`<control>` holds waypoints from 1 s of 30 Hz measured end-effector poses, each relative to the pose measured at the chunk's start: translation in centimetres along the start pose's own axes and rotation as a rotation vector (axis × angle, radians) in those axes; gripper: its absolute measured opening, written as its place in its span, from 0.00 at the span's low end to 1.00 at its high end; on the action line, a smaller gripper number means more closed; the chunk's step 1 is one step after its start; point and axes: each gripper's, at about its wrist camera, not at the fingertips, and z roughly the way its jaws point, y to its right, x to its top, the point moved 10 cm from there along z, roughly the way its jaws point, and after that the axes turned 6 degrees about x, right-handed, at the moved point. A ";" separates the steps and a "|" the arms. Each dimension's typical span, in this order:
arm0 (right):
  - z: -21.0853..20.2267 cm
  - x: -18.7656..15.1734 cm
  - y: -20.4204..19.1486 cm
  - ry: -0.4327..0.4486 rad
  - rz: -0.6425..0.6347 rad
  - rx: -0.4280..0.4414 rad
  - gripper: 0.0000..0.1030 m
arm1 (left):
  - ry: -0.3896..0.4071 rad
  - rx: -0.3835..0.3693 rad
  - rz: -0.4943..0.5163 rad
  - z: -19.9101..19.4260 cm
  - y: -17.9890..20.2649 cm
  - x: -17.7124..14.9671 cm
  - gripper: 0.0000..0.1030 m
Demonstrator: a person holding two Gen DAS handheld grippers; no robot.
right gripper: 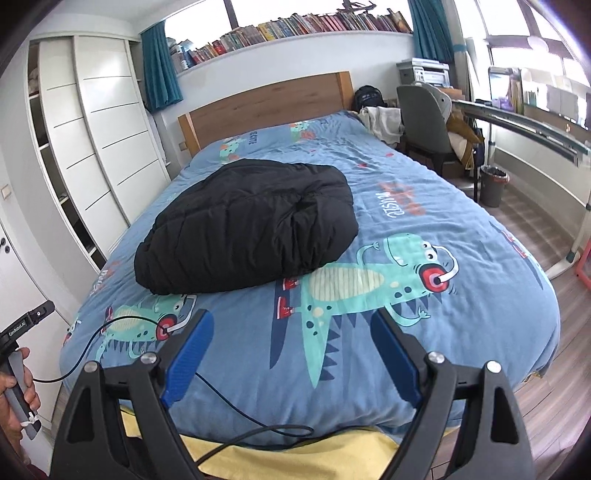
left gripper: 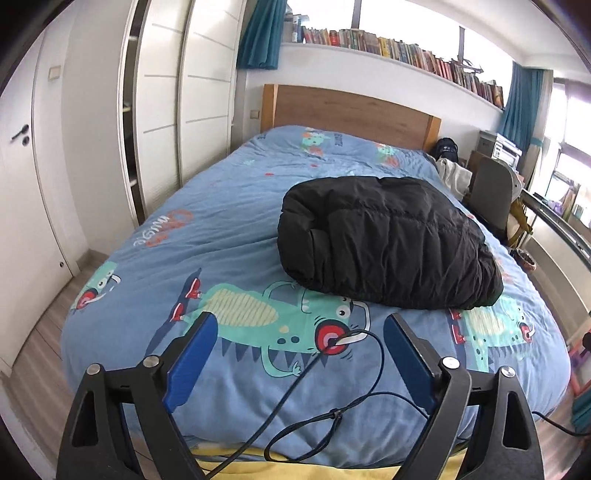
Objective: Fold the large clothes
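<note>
Bed's foot edge cut off behind both tongs; a yellow sheet (right gripper: pixel 325 448) peeks out below the duvet (left gripper: pixel 236 206). Black quilted puffer jacket (left gripper: pixel 384 236), folded into a rounded puffy bundle, lies mid-bed at 12 o'clock. Left tongs (left gripper: pixel 297 354) and right tongs (right gripper: pixel 290 354) gape wide, empty, angled down over the cartoon-monster duvet. A thin black cable (left gripper: pixel 295 391) loops between.

Both my wrist cameras sit at foot of bed (left gripper: pixel 258 236), looking along tongs, tilted down toward headboard (left gripper: pixel 351 107). Left view stands further left, nearer wardrobe (left gripper: pixel 184 92); right view further right, takes in chair (right gripper: pixel 424 122) and my left hand (right gripper: pixel 18 387). Both share black folded jacket (right gripper: pixel 247 225), bookshelf (right gripper: pixel 295 26), cable (left gripper: pixel 295 387).
</note>
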 end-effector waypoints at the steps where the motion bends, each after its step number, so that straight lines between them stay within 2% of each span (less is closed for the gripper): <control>1: -0.1 -0.1 -0.4 -0.003 -0.006 -0.001 0.84 | 0.003 0.007 0.006 -0.2 0.2 -0.1 0.90; 12: -0.9 -0.6 -3.4 0.016 -0.068 -0.021 0.89 | 0.033 0.019 0.084 -2.7 2.9 -1.3 0.90; 19: 0.2 -1.8 -3.6 -0.022 -0.091 -0.040 0.90 | 0.019 0.053 0.109 -2.2 3.5 -2.3 0.90; 22: 0.5 -1.6 -3.6 -0.023 -0.092 -0.047 0.90 | 0.016 0.073 0.112 -1.9 3.6 -2.1 0.97; 30: 2.2 -1.7 -3.4 -0.046 -0.086 -0.061 0.90 | 0.000 0.082 0.131 -0.7 4.2 -2.3 0.98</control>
